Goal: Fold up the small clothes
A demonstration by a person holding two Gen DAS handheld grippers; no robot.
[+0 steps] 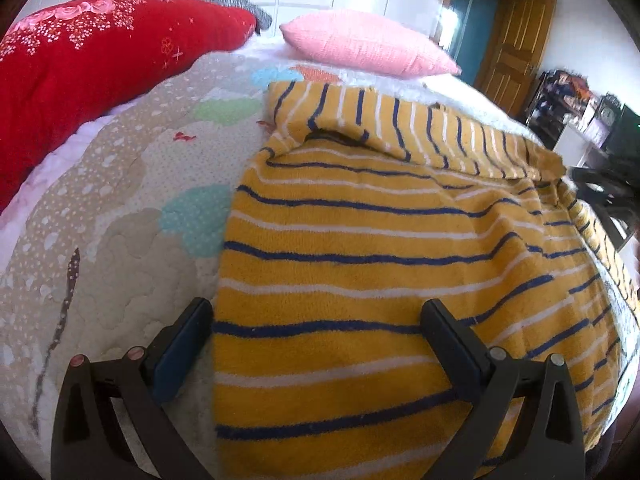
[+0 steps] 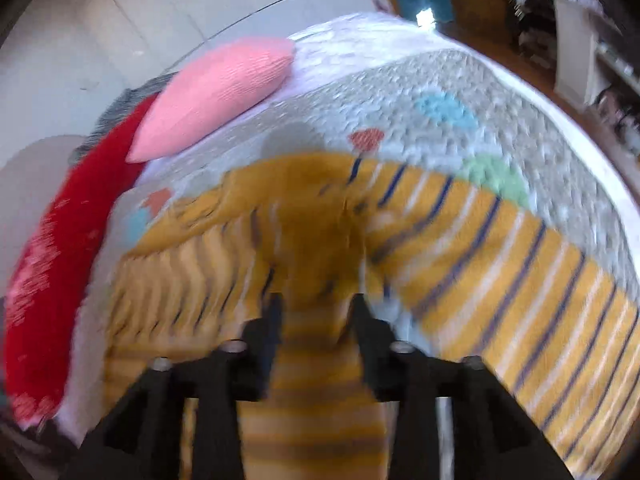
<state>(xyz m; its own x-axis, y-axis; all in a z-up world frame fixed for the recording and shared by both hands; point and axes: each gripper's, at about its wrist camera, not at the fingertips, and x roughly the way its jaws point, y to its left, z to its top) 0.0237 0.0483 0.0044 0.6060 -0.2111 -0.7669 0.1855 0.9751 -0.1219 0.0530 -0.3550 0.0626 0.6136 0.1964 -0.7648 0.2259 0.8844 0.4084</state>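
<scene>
Left wrist view: the striped sweater (image 1: 360,260), soft, light knit that will sag and crease wherever it is lifted, lies spread on the quilted bed (image 1: 100,220). It looks best taken at a hem edge or corner. The left gripper (image 1: 316,344) hovers over its near edge, jaws spread wide, holding nothing.

Right wrist view: blurred by motion. The right gripper (image 2: 316,312) has its jaws drawn close on a bunched fold of the sweater (image 2: 520,280), seemingly pinching it.

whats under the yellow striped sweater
The yellow striped sweater lies on a patterned quilt, visible around its edges. Whatever lies directly beneath the fabric is covered.
</scene>
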